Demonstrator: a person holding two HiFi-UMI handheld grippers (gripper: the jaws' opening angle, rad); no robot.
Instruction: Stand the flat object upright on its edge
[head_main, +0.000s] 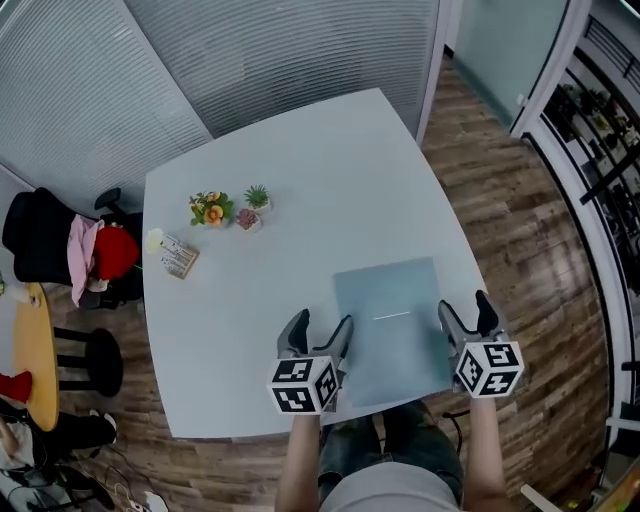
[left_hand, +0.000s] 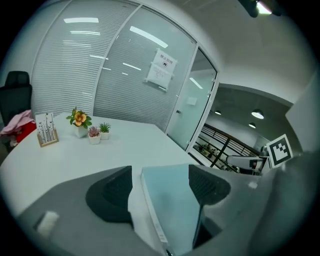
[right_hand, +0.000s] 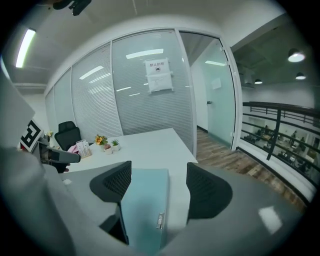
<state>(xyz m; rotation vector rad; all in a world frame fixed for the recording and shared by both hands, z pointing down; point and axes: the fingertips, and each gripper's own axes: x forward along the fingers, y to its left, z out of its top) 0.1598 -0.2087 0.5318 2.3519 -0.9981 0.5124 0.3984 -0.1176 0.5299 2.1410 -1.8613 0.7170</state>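
Observation:
A thin, pale blue-green flat object (head_main: 392, 318) lies flat on the white table (head_main: 300, 170), close to the front edge. My left gripper (head_main: 320, 328) sits at its left side and my right gripper (head_main: 466, 308) at its right side, both low over the table. In the left gripper view the flat object (left_hand: 172, 205) has its left edge between the wide-apart jaws of the left gripper (left_hand: 160, 187), and the pads do not press on it. In the right gripper view the object's right edge (right_hand: 145, 200) likewise lies between the spread jaws of the right gripper (right_hand: 159, 185).
Small potted plants (head_main: 212, 208) and a card stand (head_main: 178, 256) sit at the table's far left. A black chair with red and pink items (head_main: 60, 250), a stool (head_main: 90, 360) and a yellow table (head_main: 35, 350) stand to the left. Glass walls enclose the back.

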